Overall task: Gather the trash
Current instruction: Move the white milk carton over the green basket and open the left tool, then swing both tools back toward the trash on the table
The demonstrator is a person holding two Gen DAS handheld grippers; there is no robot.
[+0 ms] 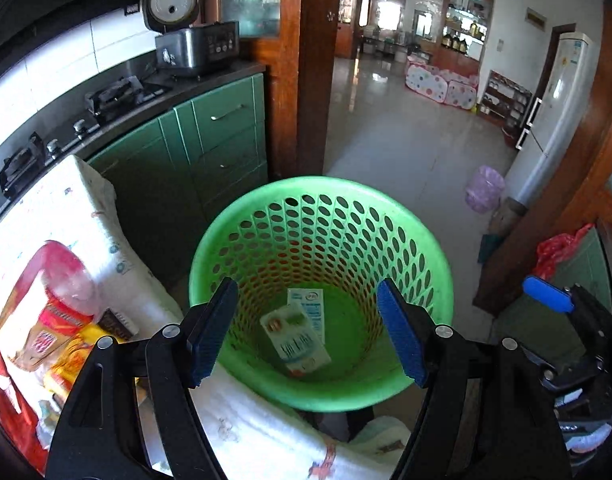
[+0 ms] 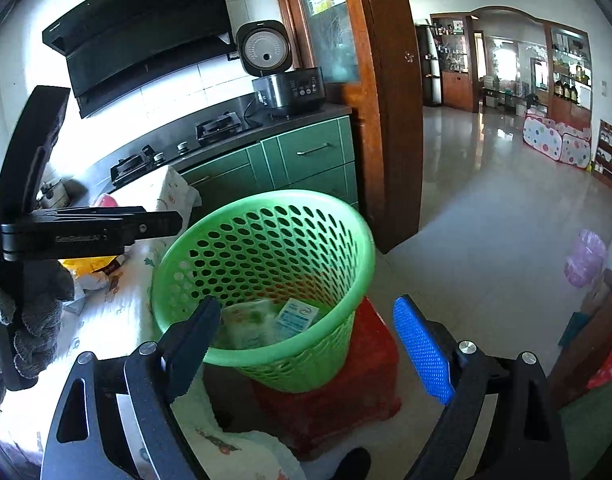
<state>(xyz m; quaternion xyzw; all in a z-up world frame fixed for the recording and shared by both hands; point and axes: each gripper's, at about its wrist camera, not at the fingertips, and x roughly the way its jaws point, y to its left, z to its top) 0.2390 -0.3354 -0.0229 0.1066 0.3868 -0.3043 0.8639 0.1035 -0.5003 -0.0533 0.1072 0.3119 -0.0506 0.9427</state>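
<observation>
The basket point(image 2: 265, 272) is set on a stool point(image 2: 346, 392) beside the cloth-covered table point(image 2: 117, 320). Two cartons point(image 1: 295, 340) are contained in it; wrappers point(image 1: 65, 344) are piled at the table's left edge.

The green basket point(image 1: 321, 296) stands open-topped on a red stool point(image 2: 334, 396), its mouth clear from above; two cartons point(image 1: 295, 336) lie flat on its bottom. Its rim touches the cloth-covered worktop point(image 1: 105, 264) edge, where packets point(image 1: 61, 332) crowd the surface. Green cabinets point(image 1: 209, 148) close in behind; open floor point(image 2: 486, 220) lies beyond the doorway.
</observation>
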